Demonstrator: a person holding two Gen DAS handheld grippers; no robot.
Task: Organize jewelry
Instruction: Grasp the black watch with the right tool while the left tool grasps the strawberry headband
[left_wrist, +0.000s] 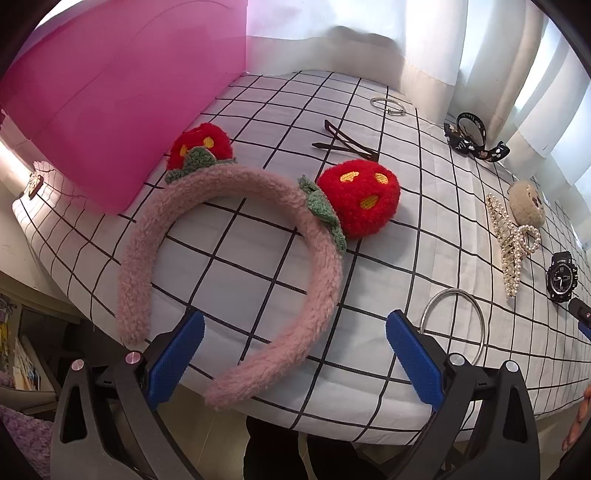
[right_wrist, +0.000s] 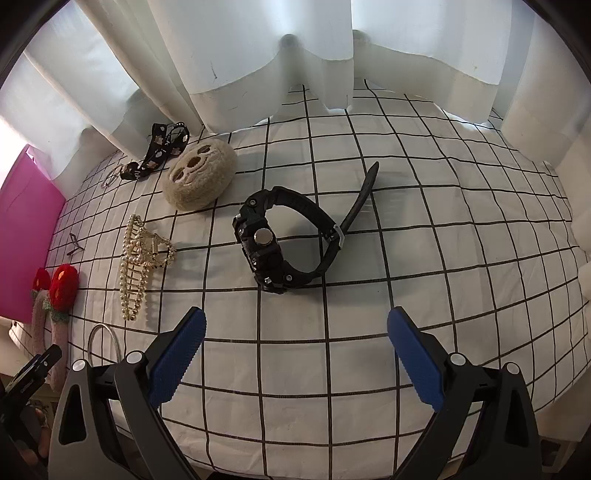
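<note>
Checked cloth (right_wrist: 369, 295), watch (right_wrist: 280, 243), maybe headband (right_wrist: 55, 332).

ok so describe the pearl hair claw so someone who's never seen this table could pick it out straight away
On the grid-patterned cloth, look left of the black watch and just in front of the round, fluffy beige bear-face piece. The pearl hair claw lies there flat, long and toothed. It is the only gold item studded with pearls, with a pearl bow at its middle.

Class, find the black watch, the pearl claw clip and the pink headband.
black watch (right_wrist: 260, 243), right wrist view, on its case.
pearl claw clip (right_wrist: 135, 266), right wrist view, on its teeth.
pink headband (left_wrist: 321, 280), left wrist view, on its band.
</note>
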